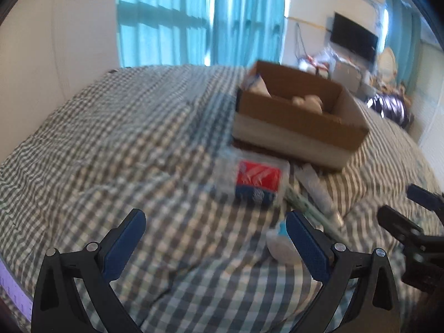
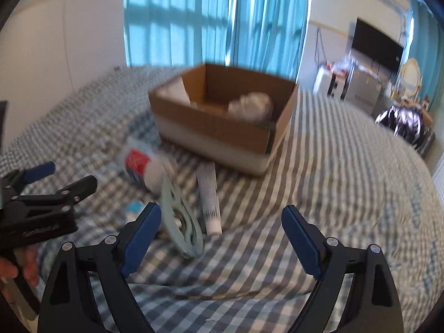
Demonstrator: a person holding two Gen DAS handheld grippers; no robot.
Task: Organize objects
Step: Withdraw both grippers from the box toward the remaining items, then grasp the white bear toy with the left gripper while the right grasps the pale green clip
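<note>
- Two grippers hang above a bed covered in a grey-and-white checked quilt (image 2: 319, 183); the left gripper (image 1: 215, 226) has its blue-padded jaws spread wide with nothing between them, and the right gripper (image 2: 221, 222) is spread just as wide, also holding nothing.
- Nearest the left gripper, a small white-and-blue packet (image 1: 279, 242) lies on the quilt, partly hidden behind that gripper's right finger.
- Just past the right gripper's left finger lies a pale green tool (image 2: 183, 219) with long handles; what kind of tool it is cannot be told through the blur.
- Beside the tool, a white tube (image 2: 209, 198) lies lengthwise, its cap end nearer the camera.
- A little farther off, left of the tube, sits a clear-wrapped pack with a red-and-blue label (image 1: 256, 184).
- Beyond these items stands an open cardboard box (image 2: 222, 125) on the quilt, with white crumpled things inside.
- Farthest back are blue curtains (image 2: 216, 16) over a window, and a dark wall-mounted screen (image 2: 377, 47) to the right.
</note>
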